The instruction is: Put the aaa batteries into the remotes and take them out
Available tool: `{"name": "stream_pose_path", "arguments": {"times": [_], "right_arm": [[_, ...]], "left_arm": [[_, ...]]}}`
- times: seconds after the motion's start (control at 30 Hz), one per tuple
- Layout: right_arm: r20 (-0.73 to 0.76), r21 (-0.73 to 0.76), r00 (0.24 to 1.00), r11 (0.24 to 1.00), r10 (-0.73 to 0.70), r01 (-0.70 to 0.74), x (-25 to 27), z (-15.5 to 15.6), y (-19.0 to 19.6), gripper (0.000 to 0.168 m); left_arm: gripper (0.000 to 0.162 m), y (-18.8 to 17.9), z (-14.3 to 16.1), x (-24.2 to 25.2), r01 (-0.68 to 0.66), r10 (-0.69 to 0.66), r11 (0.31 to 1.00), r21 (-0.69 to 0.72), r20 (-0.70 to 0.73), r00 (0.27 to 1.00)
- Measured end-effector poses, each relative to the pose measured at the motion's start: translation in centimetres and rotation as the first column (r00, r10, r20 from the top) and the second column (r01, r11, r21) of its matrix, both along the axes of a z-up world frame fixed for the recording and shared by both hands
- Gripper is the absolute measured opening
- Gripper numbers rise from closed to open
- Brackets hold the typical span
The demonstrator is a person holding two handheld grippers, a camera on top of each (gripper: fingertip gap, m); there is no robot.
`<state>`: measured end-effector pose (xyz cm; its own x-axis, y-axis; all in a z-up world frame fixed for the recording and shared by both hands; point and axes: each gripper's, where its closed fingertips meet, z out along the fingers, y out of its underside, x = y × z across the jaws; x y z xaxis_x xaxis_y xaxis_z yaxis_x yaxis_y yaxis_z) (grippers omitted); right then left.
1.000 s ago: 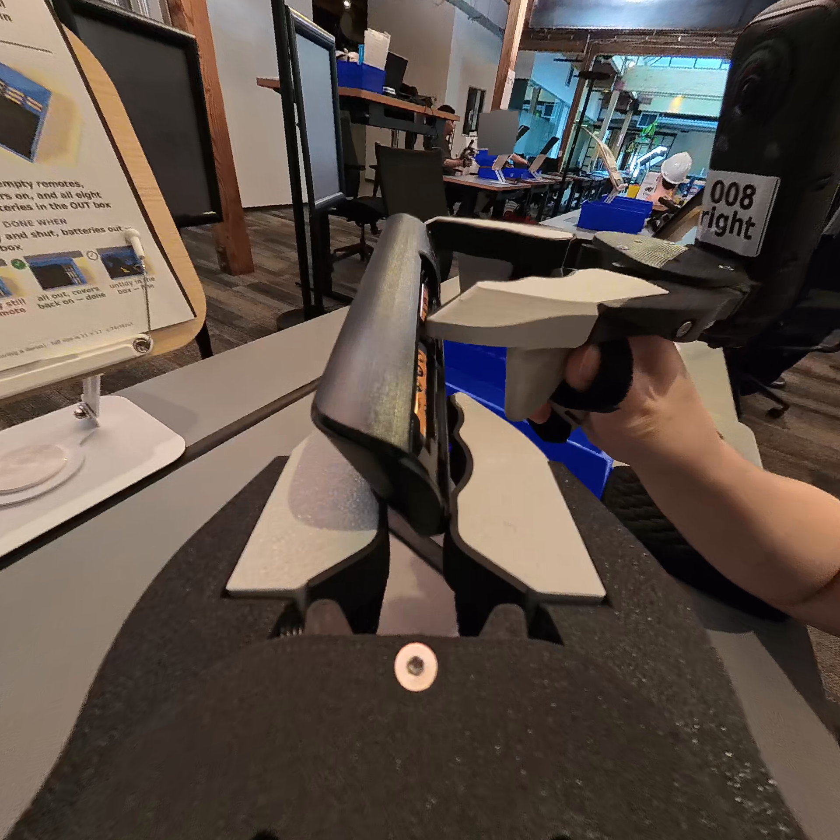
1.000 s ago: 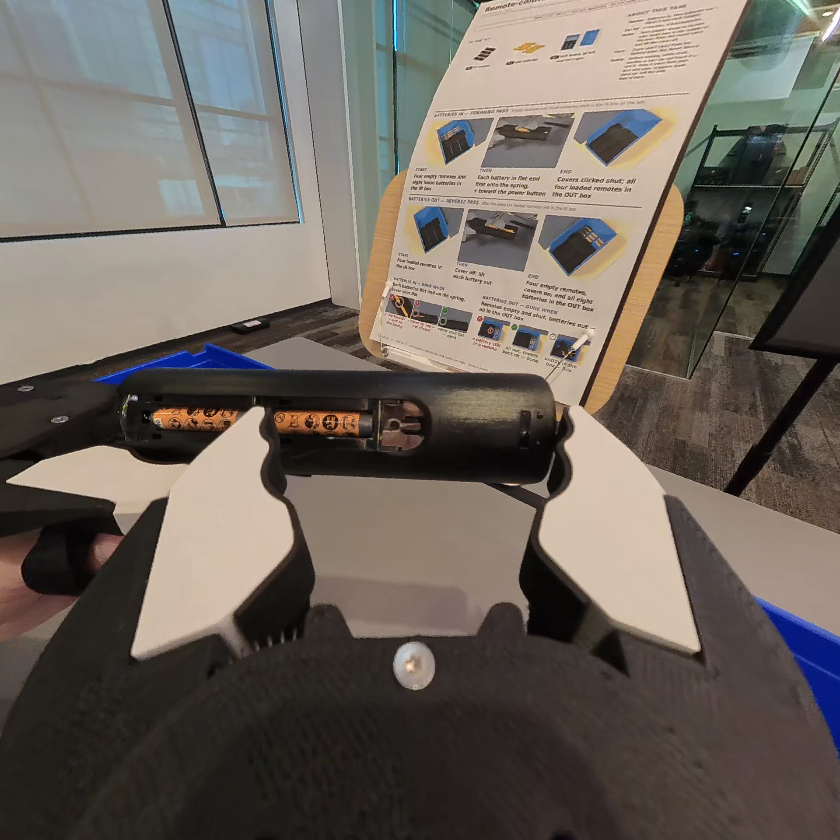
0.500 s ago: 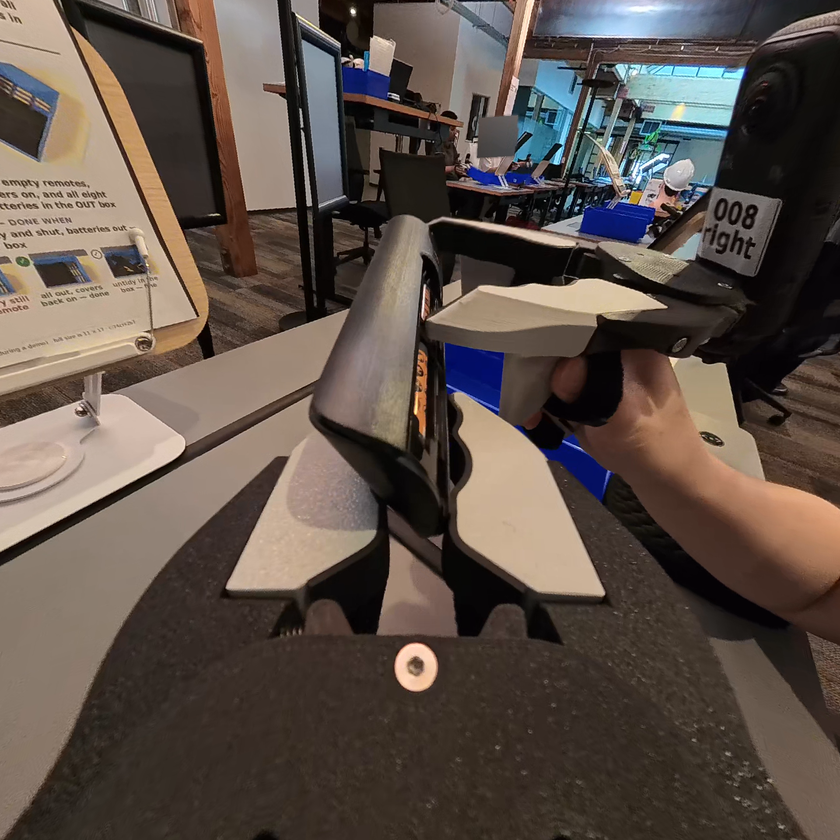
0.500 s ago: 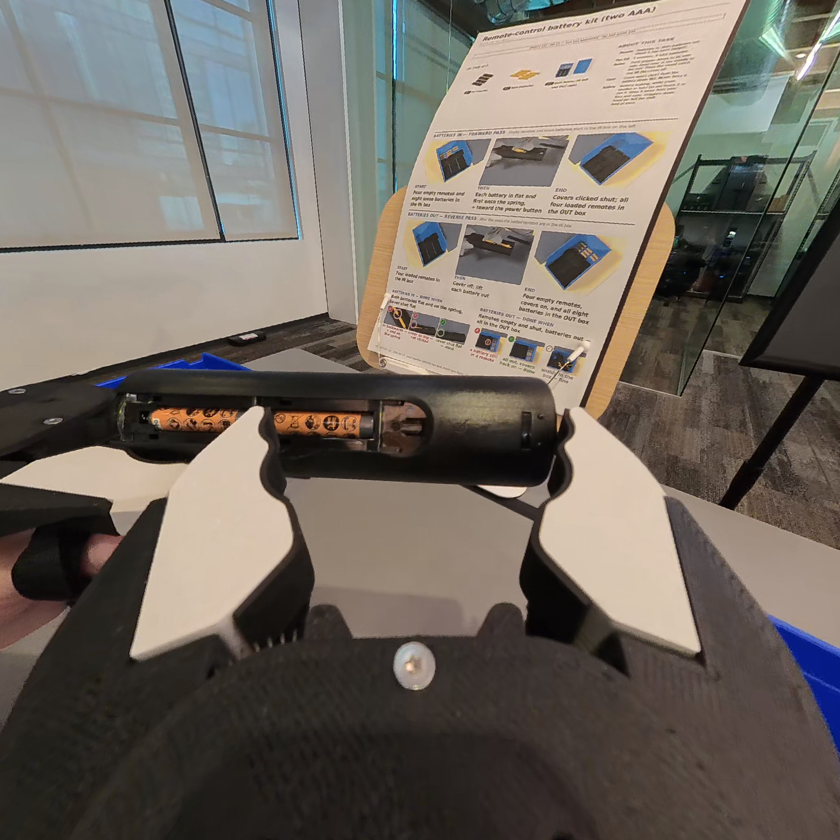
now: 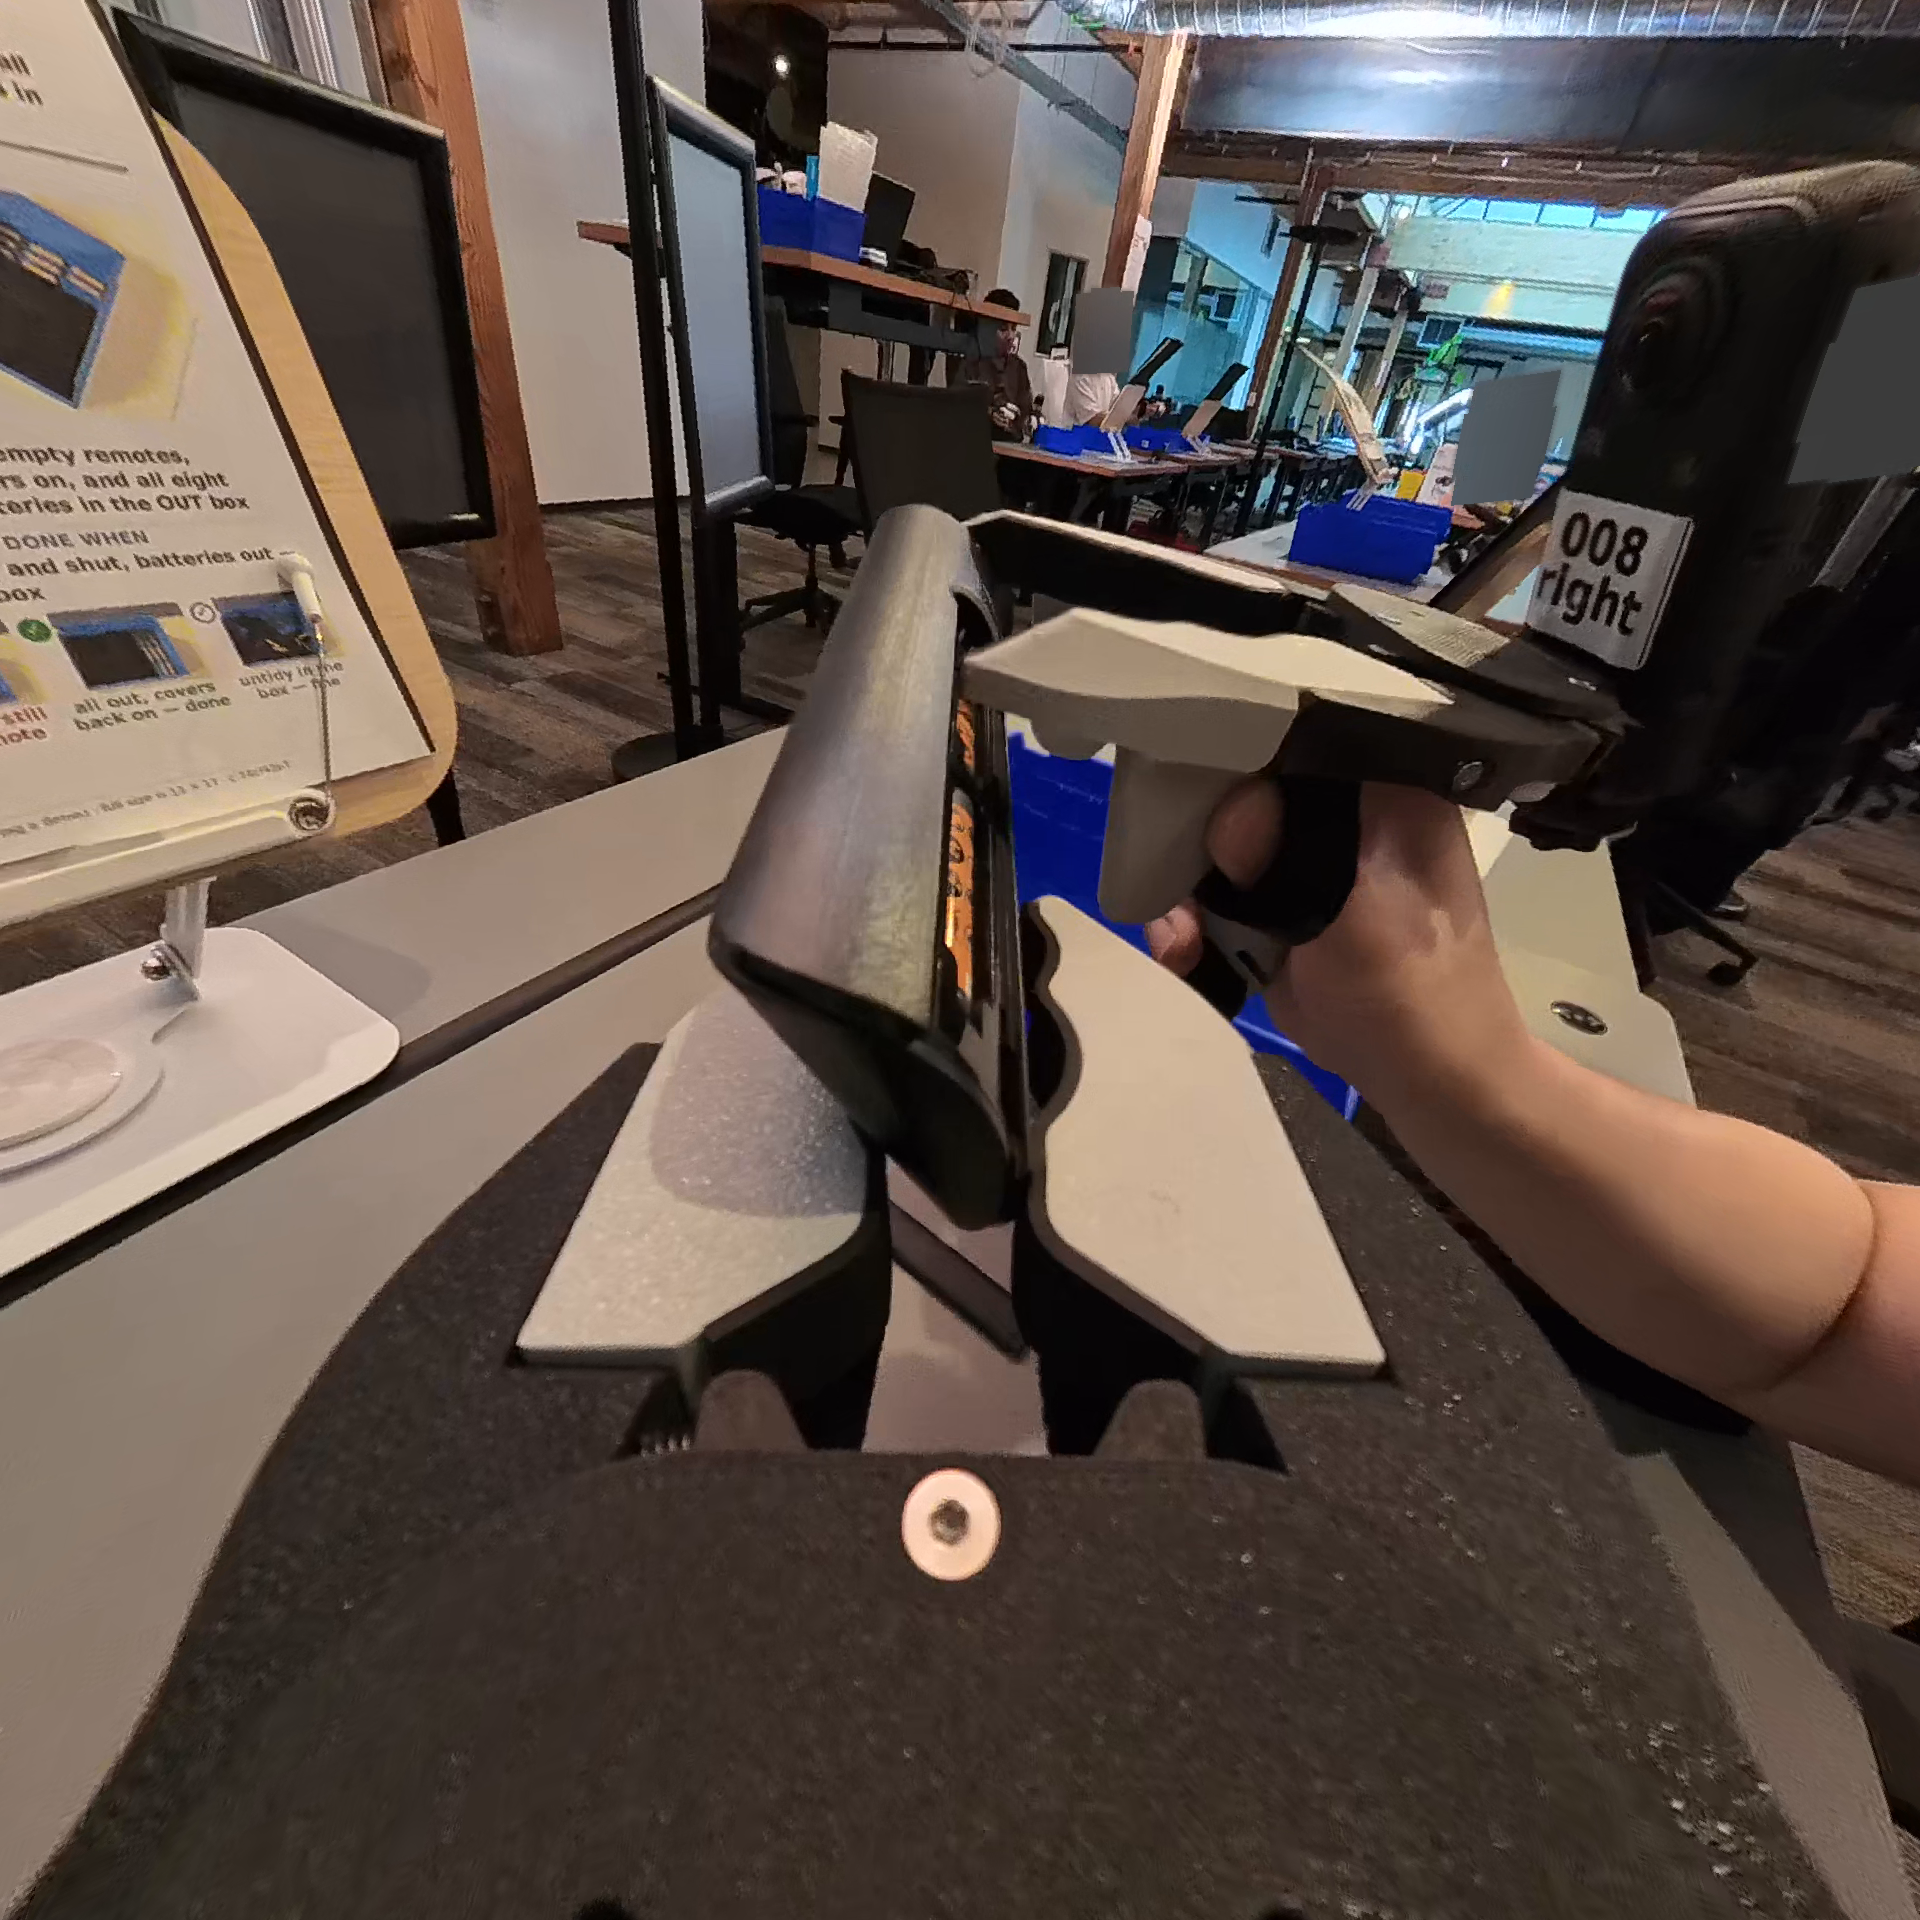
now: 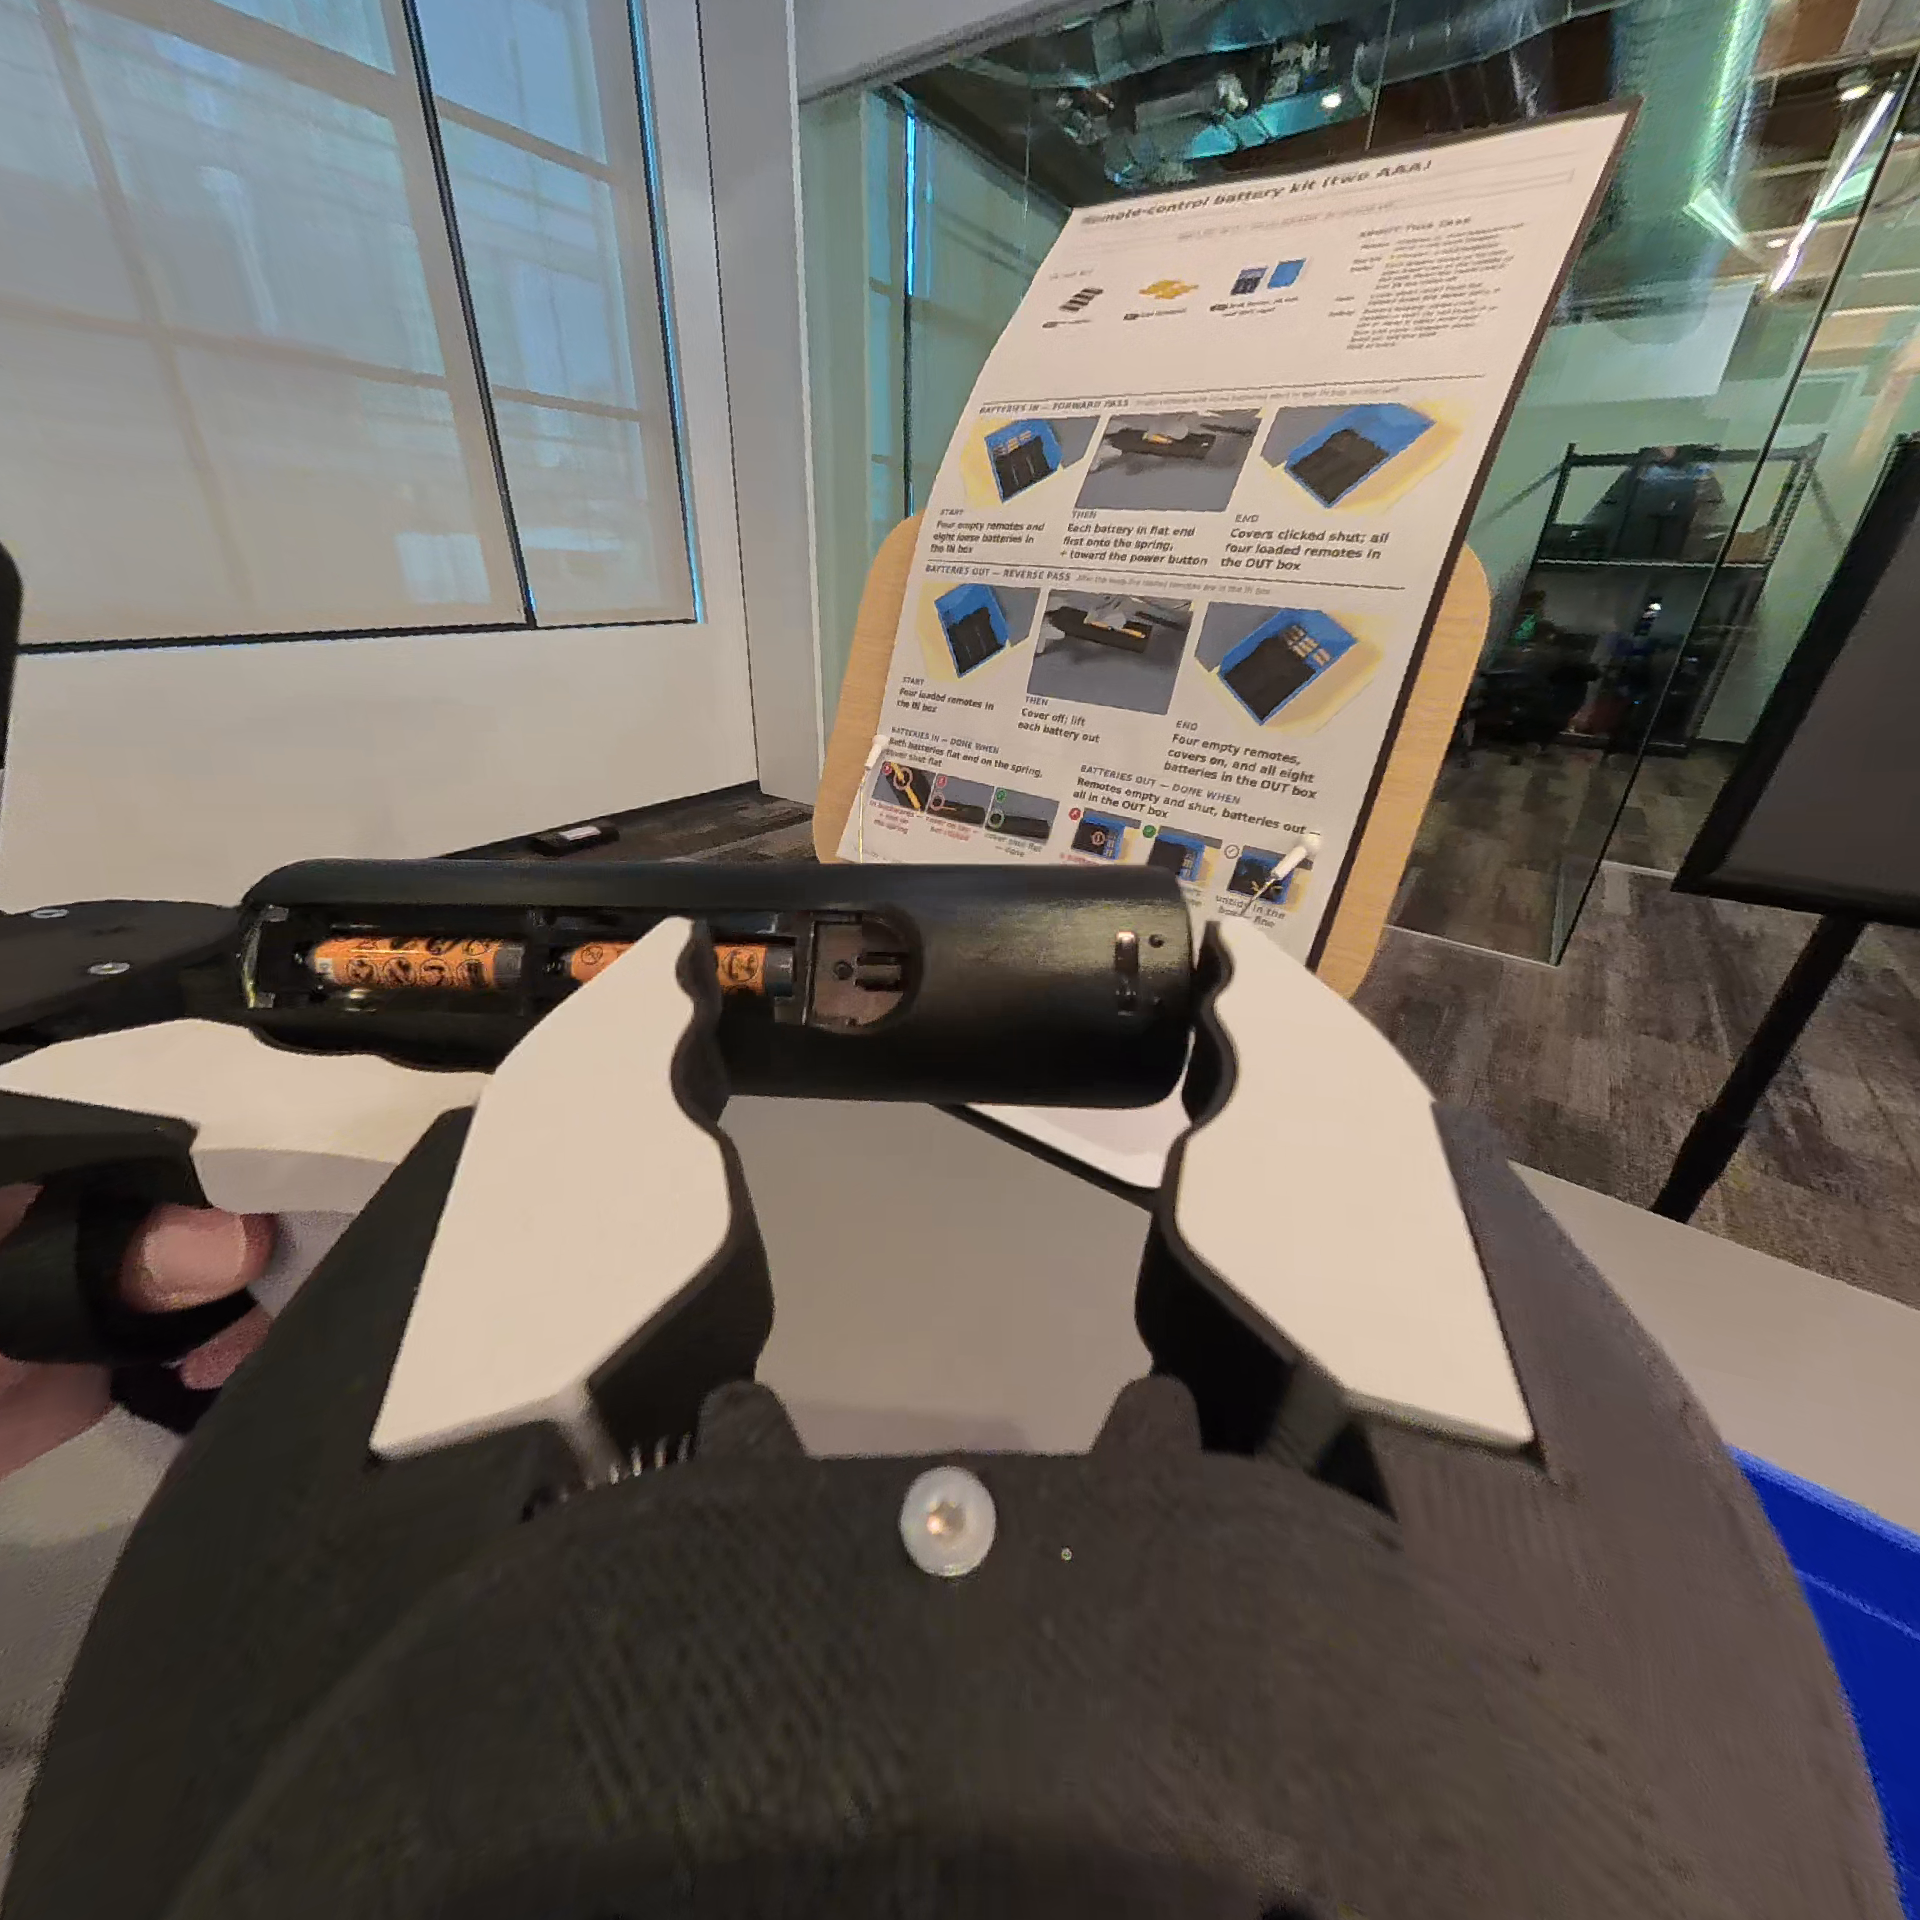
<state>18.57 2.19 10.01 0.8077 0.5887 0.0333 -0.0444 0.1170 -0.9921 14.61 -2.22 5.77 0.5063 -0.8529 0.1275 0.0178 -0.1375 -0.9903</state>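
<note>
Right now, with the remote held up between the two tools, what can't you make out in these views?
- Left wrist view: the remote shows mostly its back; the batteries are only an orange sliver.
- Right wrist view: the right tool has one finger covering part of the second battery.
- Both views: the battery cover is nowhere in frame.
- The blue bin is mostly hidden, its contents unseen.

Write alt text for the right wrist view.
A black remote is held level in the air with its battery bay open, showing two orange batteries end to end. The right gripper has its jaws spread around the remote's right half, in front of an instruction board.
</note>
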Motion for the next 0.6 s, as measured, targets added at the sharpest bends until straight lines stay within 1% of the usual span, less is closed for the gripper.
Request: {"name": "stream_pose_path", "arguments": {"times": [0.07, 0.13, 0.17, 0.23, 0.33, 0.6], "right_arm": [[0.017, 0.006, 1.000, 1.000, 0.003, -0.003, -0.17, 0.21, -0.24, 0.091], [0.041, -0.028, 0.999, 1.000, 0.010, -0.009, -0.80, -0.34, -0.23, 0.108], [0.039, -0.037, 0.999, 0.999, 0.004, -0.002, -0.89, -0.50, -0.18, 0.112], [0.032, -0.048, 0.999, 0.999, 0.007, -0.005, -0.90, -0.64, -0.13, 0.112], [0.018, -0.040, 1.000, 0.999, 0.012, -0.011, -0.92, -0.33, -0.34, 0.113], [0.039, -0.027, 0.999, 1.000, -0.006, 0.008, -0.89, -0.19, -0.43, 0.116]], "left_arm": [[0.023, -0.06, 0.02, 0.05, 0.007, -0.007, 1.000, 0.006, -0.013, 1.000], [0.023, 0.25, -0.24, -0.03, -0.018, 0.019, 0.999, 0.031, -0.039, 0.999], [0.023, 0.33, -0.31, -0.07, -0.023, 0.024, 0.999, 0.037, -0.042, 0.999], [0.023, 0.37, -0.30, -0.12, -0.026, 0.028, 0.999, 0.040, -0.046, 0.999], [0.023, 0.25, -0.06, -0.11, -0.040, 0.045, 0.996, 0.084, -0.058, 0.997], [0.023, 0.25, -0.39, 0.02, -0.030, 0.036, 0.997, 0.075, -0.079, 0.996]]}}
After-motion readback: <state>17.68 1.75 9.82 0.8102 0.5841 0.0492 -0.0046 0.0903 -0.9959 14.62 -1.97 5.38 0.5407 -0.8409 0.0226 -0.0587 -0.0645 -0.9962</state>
